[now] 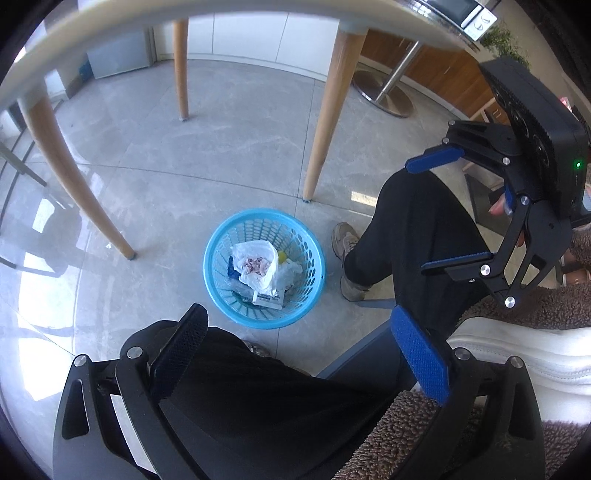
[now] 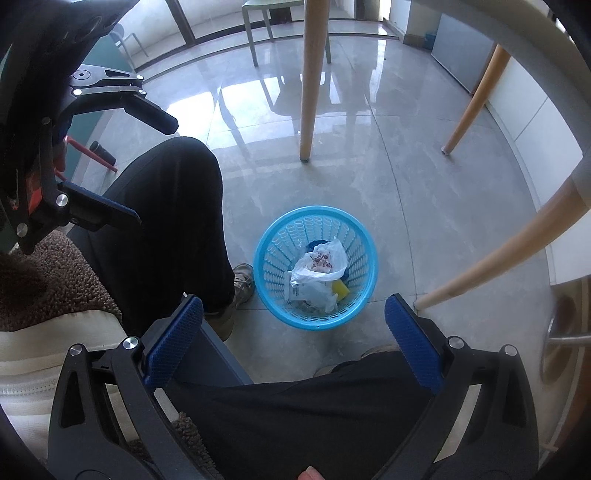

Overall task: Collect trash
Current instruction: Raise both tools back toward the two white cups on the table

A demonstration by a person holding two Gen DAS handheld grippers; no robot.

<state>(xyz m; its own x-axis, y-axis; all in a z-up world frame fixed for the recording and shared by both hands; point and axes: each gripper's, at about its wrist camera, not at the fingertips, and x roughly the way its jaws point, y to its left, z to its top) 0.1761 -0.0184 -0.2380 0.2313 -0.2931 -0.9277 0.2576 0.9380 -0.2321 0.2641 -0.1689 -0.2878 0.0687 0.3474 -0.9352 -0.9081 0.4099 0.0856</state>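
Note:
A round blue plastic basket stands on the grey tiled floor; it also shows in the right wrist view. It holds trash: a crumpled white plastic bag, a small white packet, and something yellow. My left gripper is open and empty, held high above the basket over the person's lap. My right gripper is also open and empty, above the basket. Each gripper shows in the other's view, the right one and the left one.
A white table edge with wooden legs stands over the floor beyond the basket. The person's black-trousered legs and shoes flank the basket. A chrome stool base is at the back.

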